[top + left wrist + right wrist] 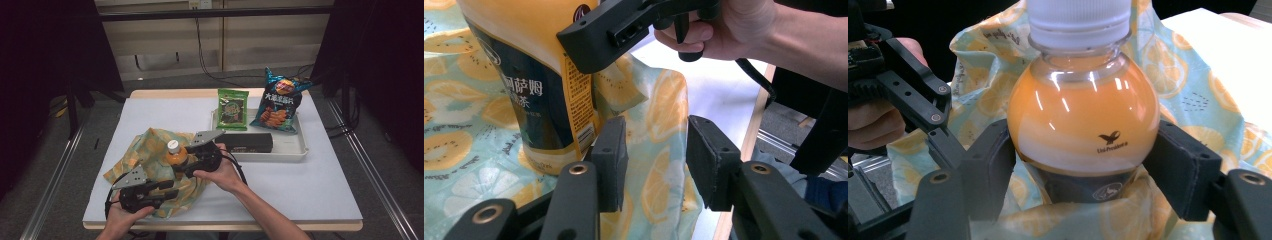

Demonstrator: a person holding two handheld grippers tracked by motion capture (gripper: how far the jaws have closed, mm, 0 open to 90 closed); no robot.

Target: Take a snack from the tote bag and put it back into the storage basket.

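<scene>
Orange tea fills the bottle [1083, 125] that our right claw [1083, 165] grips: both pads press on its rounded shoulder, just under the white cap [1078, 20], and the bottle stands upright between them. Under and behind this claw lies the lemon-print cloth [150, 145], bunched around the bottle's base on the counter [310, 185]. Our left claw [656, 165] sits low, beside the bottle's foot. Its jaws stand partly apart, and a raised fold of the cloth lies in the gap; we cannot tell whether the pads press on it. Well beyond the right claw, a tray [295, 147] carries two snack bags [277, 102].
</scene>
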